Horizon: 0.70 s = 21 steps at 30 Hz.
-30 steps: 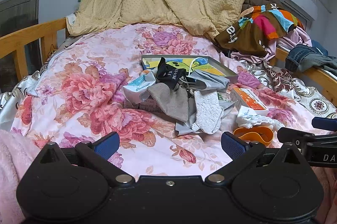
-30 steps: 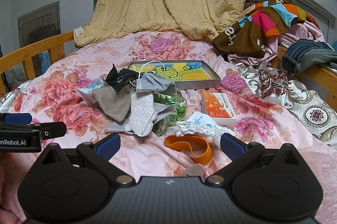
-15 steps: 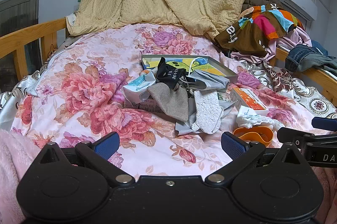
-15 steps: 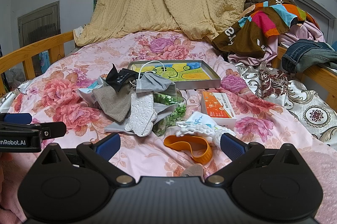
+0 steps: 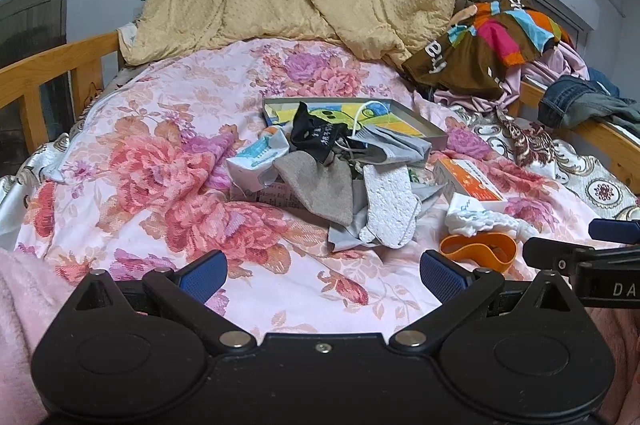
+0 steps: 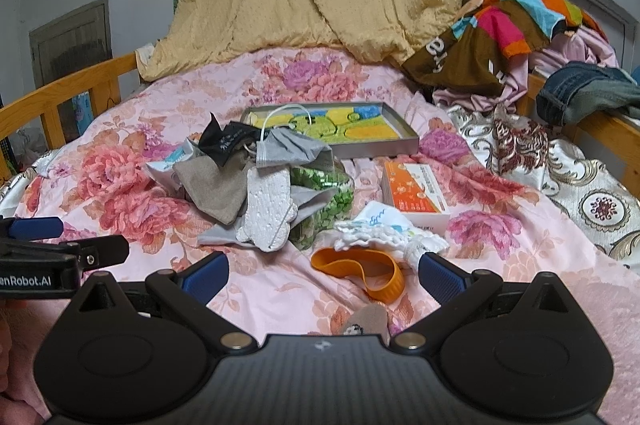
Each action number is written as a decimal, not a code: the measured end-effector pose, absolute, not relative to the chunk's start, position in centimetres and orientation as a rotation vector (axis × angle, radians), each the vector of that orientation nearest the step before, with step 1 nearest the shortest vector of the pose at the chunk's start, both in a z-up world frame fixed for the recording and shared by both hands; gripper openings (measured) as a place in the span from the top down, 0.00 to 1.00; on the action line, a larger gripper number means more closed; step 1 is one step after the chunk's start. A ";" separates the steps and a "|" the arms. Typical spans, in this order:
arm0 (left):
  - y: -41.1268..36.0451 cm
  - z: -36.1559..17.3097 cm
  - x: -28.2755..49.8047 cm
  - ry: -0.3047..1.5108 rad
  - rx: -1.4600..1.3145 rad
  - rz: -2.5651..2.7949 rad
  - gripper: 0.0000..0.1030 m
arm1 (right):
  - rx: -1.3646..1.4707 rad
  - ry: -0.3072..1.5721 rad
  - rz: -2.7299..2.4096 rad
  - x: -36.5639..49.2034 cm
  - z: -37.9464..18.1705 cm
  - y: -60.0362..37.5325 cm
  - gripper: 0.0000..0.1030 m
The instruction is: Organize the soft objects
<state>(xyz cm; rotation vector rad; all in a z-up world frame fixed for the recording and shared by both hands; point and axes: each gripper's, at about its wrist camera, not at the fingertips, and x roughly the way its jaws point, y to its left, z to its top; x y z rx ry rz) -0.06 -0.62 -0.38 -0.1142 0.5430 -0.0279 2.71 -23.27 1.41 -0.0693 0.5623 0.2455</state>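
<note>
A heap of soft things lies mid-bed: a taupe cloth, a white textured sock, a black cloth and a grey face mask. An orange band and a white crocheted piece lie nearer. My left gripper is open and empty, short of the heap. My right gripper is open and empty, with the orange band between its fingers' line.
A shallow metal tray with a colourful bottom sits behind the heap. An orange-white box and a green-filled bag lie beside it. Clothes pile up at right; wooden rails edge the bed.
</note>
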 end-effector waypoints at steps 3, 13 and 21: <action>-0.5 -0.4 0.7 0.569 -0.116 -0.060 0.01 | -0.073 0.616 0.262 3.9 1.5 -23.3 0.00; -2.5 -1.2 3.9 0.576 -0.062 -0.185 0.01 | 0.007 0.761 0.272 10.2 2.4 -24.0 0.00; -5.6 -1.4 7.3 0.554 0.092 -0.350 0.01 | -0.057 0.768 0.243 15.6 3.5 -24.3 0.00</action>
